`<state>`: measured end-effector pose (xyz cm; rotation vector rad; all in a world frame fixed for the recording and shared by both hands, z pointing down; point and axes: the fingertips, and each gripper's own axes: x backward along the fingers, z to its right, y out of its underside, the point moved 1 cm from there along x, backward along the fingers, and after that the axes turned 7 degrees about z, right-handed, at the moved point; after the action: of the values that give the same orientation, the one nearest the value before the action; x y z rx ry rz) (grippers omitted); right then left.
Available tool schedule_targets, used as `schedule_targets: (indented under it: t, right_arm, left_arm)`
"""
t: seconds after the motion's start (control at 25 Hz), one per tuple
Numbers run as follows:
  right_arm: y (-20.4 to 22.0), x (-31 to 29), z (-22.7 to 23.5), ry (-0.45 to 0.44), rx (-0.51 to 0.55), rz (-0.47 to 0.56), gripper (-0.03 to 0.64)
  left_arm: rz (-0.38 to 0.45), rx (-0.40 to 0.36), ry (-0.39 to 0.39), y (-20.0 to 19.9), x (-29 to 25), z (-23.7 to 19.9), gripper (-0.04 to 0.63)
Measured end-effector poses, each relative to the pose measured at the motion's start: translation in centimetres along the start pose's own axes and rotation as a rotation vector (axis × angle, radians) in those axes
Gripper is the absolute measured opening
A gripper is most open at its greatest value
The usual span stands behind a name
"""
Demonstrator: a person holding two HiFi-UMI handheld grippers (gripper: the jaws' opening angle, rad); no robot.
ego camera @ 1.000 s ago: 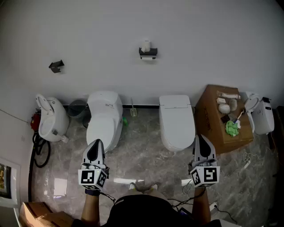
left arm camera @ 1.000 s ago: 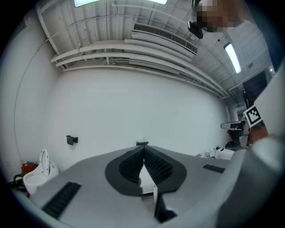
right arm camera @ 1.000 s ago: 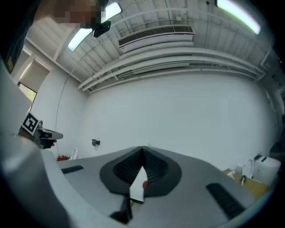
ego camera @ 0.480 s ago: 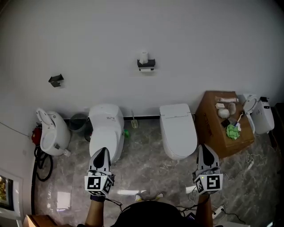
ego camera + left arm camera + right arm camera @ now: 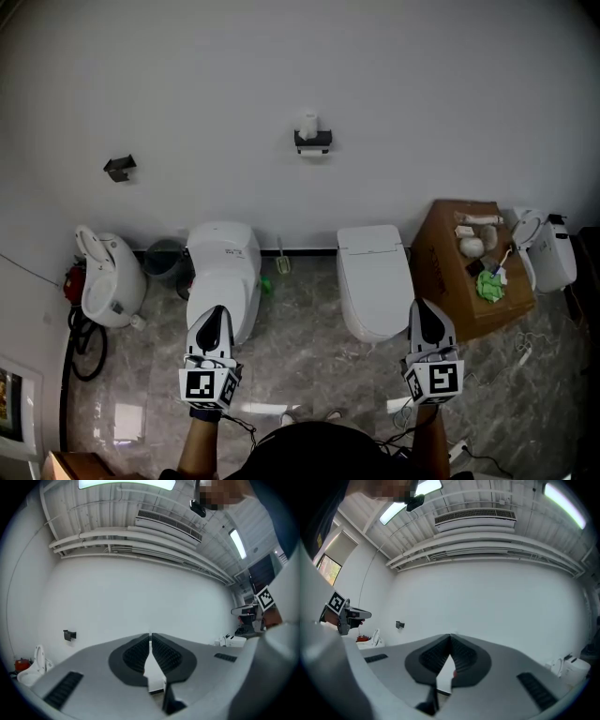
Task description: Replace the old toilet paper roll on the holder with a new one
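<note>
The small white toilet paper roll [image 5: 307, 125] is seen standing on the black wall-mounted holder [image 5: 313, 141], well apart from the left claw [image 5: 215, 311] and right claw [image 5: 422, 306], both held closed and empty.

Floor [image 5: 309, 323]: glossy grey marble-look stone, reflective. Wall [image 5: 422, 94]: smooth matt white. Toilet beside the box [image 5: 375, 277] and other toilet [image 5: 223, 267]: glossy white, ceramic look. Box [image 5: 439, 253]: matt brown cardboard. Roll [image 5: 308, 123]: white paper on a dark matt holder [image 5: 313, 141]. Left gripper [image 5: 150, 635]: matt grey plastic shell; pads [image 5: 136, 654] black, ribbed.
</note>
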<state>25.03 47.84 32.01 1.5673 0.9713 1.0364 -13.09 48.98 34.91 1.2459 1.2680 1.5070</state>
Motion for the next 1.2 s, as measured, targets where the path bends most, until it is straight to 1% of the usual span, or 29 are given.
schedule_targets:
  t: [0.12,0.16,0.2,0.24,0.28,0.4,0.52,0.56,0.6,0.64,0.72,0.76,1.04,1.2]
  right_arm:
    - [0.1,-0.3,-0.1,-0.008,0.003,0.000,-0.003]
    - [0.1,-0.4,-0.3,-0.016,0.006,-0.001,0.021]
    - [0.1,-0.6,-0.4,-0.025,0.006,-0.003,0.066]
    - [0.2,-0.7,-0.5,-0.030,0.004,-0.003,0.087]
    - [0.3,-0.8,-0.5,-0.034,0.000,-0.001,0.100]
    - [0.2,-1.3,-0.7,-0.056,0.011,-0.005,0.184]
    - [0.5,-1.5,-1.0,-0.074,0.022,-0.019,0.255]
    - [0.6,-1.5,-1.0,-0.075,0.019,-0.022,0.272]
    - [0.7,-1.5,-1.1,-0.072,0.012,-0.022,0.301]
    - [0.7,-1.6,-1.2,-0.068,0.007,-0.022,0.348]
    - [0.5,-1.8,-1.6,-0.070,0.005,-0.021,0.459]
    - [0.3,-1.9,-1.8,-0.075,0.004,-0.018,0.484]
    - [0.0,-2.0,-4.0,-0.087,0.000,-0.021,0.485]
    - [-0.1,-2.2,-6.4,-0.101,0.007,-0.028,0.485]
  left_arm:
    - [0.003,0.045,0.009,0.0,-0.5,0.0,0.015]
    - [0.003,0.047,0.008,0.0,-0.6,0.0,0.015]
    - [0.004,0.043,0.007,0.0,-0.8,-0.1,0.022]
    - [0.005,0.040,0.008,0.0,-0.9,-0.1,0.054]
    - [0.006,0.037,0.010,-0.1,-1.0,0.0,0.110]
    - [0.003,0.024,0.017,0.0,-1.3,0.2,0.177]
    - [0.004,0.026,0.032,-0.1,-1.3,0.3,0.235]
    - [0.006,0.026,0.039,-0.1,-1.2,0.3,0.268]
    - [0.008,0.023,0.046,-0.2,-1.1,0.3,0.320]
    - [0.011,0.017,0.050,-0.2,-0.9,0.3,0.358]
    - [0.013,0.006,0.044,-0.4,-0.6,-0.1,0.381]
    - [0.013,0.005,0.040,-0.4,-0.5,-0.3,0.385]
    - [0.026,0.030,0.033,-0.1,0.9,-1.9,0.385]
    - [0.008,0.031,0.065,0.8,1.4,-2.3,0.385]
